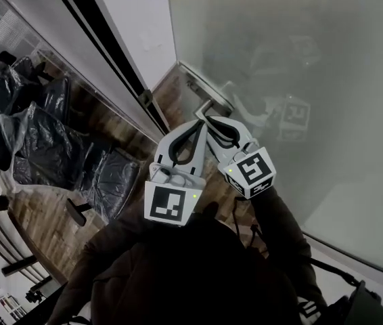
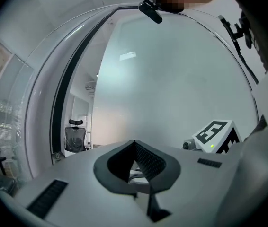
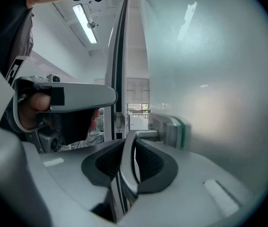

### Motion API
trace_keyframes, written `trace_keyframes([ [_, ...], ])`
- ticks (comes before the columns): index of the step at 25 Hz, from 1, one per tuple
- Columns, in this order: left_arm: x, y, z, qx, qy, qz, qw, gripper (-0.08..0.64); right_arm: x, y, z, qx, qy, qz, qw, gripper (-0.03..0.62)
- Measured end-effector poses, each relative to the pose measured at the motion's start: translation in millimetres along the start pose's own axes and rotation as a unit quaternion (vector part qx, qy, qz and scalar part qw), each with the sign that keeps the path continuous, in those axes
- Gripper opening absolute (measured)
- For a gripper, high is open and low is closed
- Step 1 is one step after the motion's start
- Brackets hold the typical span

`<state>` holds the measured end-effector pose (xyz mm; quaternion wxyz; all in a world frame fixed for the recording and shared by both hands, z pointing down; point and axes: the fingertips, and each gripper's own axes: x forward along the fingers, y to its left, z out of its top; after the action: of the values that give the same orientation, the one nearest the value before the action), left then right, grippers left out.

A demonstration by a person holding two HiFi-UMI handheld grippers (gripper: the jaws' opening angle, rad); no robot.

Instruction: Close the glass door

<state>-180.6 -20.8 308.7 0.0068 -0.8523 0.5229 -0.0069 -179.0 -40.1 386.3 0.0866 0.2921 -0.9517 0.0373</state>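
Note:
The frosted glass door [image 1: 293, 66] fills the right of the head view and stands ajar from the black door frame [image 1: 114, 46]. Its metal lever handle [image 1: 213, 104] sticks out of a lock body [image 3: 170, 127] at the door's edge. My right gripper [image 1: 214, 120] is shut on the handle [image 3: 148, 135], whose lever runs down between the jaws [image 3: 130, 143]. My left gripper [image 1: 198, 124] hovers just left of it, shut with nothing between its fingers [image 2: 135, 144], and faces the frosted pane [image 2: 172, 84].
Several office chairs wrapped in plastic [image 1: 42, 134] stand on the wooden floor [image 1: 42, 229] at the left. Through the gap by the frame [image 2: 63, 103] another office chair [image 2: 75, 135] shows. The person's dark sleeve [image 1: 273, 229] is below the grippers.

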Motion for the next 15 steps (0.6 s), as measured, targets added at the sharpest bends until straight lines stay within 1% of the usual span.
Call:
trace_keyframes([
  [5, -34, -4, 12, -0.004, 0.003, 0.03, 0.9995, -0.003, -9, 33, 7, -0.002, -0.002, 0.018, 1.0, 0.067],
  [8, -56, -2, 19, -0.003, -0.003, 0.052, 0.9986, -0.003, -14, 55, 9, -0.007, -0.002, 0.028, 1.0, 0.067],
  [11, -74, -4, 25, 0.004, -0.005, 0.062, 0.9981, -0.003, -18, 75, 11, -0.008, -0.002, 0.033, 0.999, 0.067],
  [15, -84, -6, 26, 0.009, -0.009, 0.07, 0.9974, -0.003, -19, 89, 7, -0.01, -0.002, 0.046, 0.999, 0.067],
])
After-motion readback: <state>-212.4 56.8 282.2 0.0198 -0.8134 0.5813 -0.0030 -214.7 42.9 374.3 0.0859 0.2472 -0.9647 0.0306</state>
